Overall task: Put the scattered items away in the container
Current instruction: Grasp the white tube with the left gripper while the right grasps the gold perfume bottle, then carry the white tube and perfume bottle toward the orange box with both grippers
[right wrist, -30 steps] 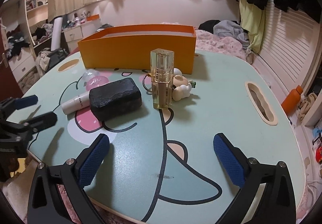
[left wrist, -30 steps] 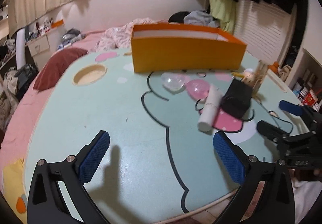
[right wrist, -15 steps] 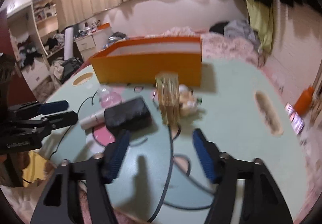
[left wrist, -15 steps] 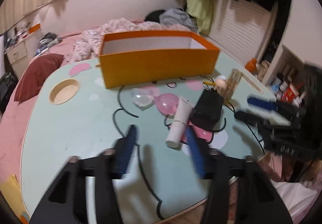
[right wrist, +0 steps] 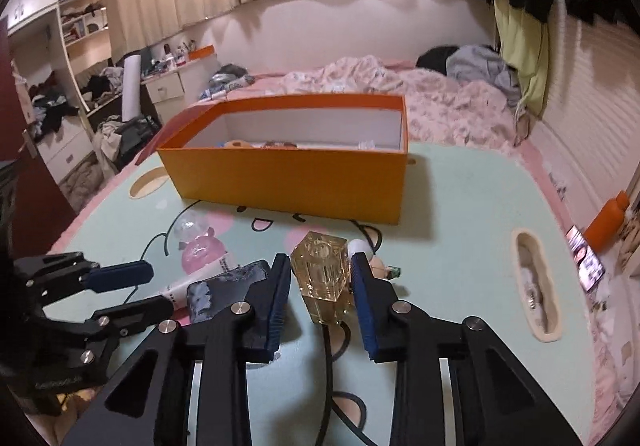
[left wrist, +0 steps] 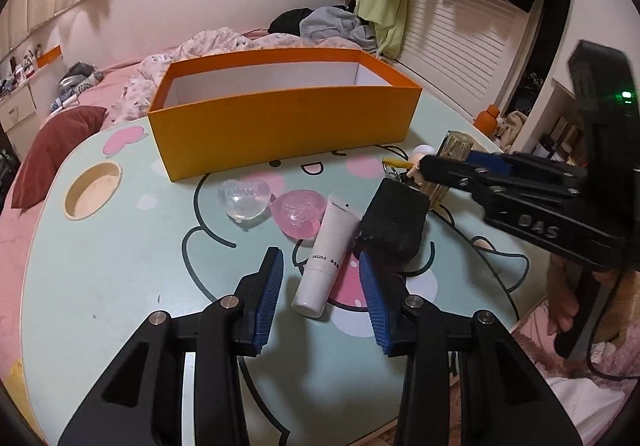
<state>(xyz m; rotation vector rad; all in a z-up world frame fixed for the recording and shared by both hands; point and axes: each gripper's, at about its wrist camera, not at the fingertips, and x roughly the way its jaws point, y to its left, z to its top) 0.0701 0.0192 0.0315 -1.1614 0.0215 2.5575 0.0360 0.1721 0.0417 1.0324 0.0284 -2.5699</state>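
Note:
An orange box (left wrist: pixel 280 133) stands open at the back of the mint table (left wrist: pixel 120 266), with small things inside. In front lie a clear heart-shaped piece (left wrist: pixel 244 197), a pink one (left wrist: pixel 298 215), a white tube (left wrist: pixel 330 242) and a black block (left wrist: pixel 394 217). My left gripper (left wrist: pixel 318 258) straddles the tube's cap end; its pads stand clear of it on both sides. My right gripper (right wrist: pixel 320 258) is closing around the upright amber perfume bottle (right wrist: pixel 320 274), with thin gaps still showing at both pads. A small figurine (right wrist: pixel 372 262) lies just behind the bottle.
The table has a round hole (left wrist: pixel 93 189) at the left and a long slot (right wrist: pixel 534 282) at the right. An orange bottle (right wrist: pixel 608 221) stands beyond the right edge. A bed with crumpled bedding runs behind the box. A hand (left wrist: pixel 564 298) holds the right gripper's handle.
Both grippers' jaws have narrowed from wide open. The left one moved forward to straddle the white tube; the right one moved forward around the perfume bottle.

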